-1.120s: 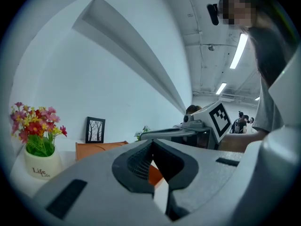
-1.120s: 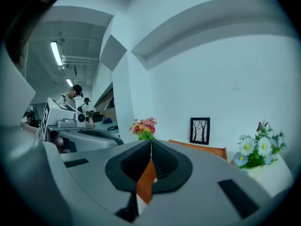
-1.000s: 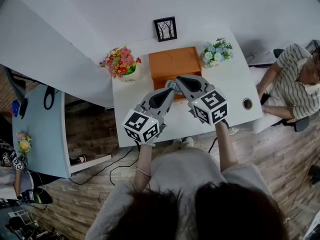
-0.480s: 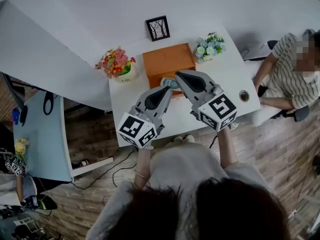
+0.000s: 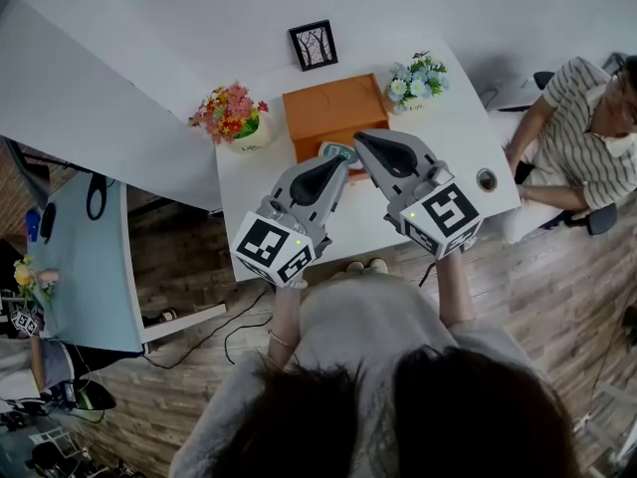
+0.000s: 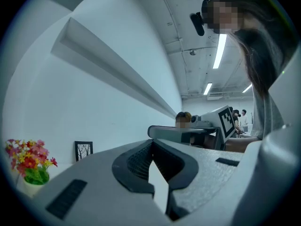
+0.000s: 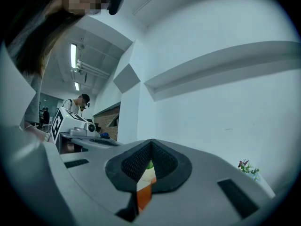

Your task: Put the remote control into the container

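White table (image 5: 463, 142) carries an orange container (image 5: 333, 113), and the remote control (image 5: 335, 150) lies just in front of the container, at its near wall, not yet inside. The left gripper (image 5: 341, 164) and right gripper (image 5: 360, 139) hover before the container, both with jaws pressed together, holding nothing. I think closed jaws can only push the remote, so it may slide away or knock the container

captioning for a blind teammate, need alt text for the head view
Seen from above, a person holds the left gripper and right gripper, both shut and empty, over a white table, tips near a remote control at the near edge of an orange container. Red flowers and blue flowers flank the container; another person sits at right.
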### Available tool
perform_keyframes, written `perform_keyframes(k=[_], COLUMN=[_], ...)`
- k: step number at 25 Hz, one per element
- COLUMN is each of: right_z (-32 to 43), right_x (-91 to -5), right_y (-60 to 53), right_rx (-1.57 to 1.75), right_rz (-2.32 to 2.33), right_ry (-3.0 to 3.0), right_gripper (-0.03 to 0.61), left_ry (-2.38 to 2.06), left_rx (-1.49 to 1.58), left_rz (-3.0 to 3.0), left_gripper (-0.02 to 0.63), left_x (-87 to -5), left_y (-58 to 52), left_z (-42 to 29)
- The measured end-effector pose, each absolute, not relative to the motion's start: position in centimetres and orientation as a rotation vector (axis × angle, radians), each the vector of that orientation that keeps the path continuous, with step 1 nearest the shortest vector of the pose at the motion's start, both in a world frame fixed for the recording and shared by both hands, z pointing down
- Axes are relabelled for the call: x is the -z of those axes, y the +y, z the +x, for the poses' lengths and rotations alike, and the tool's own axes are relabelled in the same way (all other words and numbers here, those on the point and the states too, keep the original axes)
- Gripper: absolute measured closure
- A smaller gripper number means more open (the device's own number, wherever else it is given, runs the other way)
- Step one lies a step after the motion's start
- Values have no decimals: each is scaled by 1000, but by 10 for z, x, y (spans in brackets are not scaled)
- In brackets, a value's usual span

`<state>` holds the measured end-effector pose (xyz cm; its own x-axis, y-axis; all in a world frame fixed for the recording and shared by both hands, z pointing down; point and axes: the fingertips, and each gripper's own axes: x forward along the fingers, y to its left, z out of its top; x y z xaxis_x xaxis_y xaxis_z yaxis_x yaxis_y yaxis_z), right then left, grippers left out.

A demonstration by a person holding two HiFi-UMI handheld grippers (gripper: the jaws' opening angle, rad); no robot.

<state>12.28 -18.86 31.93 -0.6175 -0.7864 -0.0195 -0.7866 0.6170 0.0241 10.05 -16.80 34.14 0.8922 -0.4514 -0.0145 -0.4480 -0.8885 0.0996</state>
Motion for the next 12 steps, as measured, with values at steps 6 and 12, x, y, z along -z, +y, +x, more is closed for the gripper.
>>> perform_keyframes(k=[6, 12], right_z=[129, 130], right_x=[-317, -320], right_y=[-188, -188], right_rx=[-64, -70], right_rz=[-1369, -1363], right_ry=[2803, 2810], right_gripper=[580, 580], left_ry=[-707, -714], left_rx=[42, 35], left_rz=[2967, 2974], left_gripper=[611, 611], left_x=[-343, -343], left_y=[-166, -166], left_z=[102, 102])
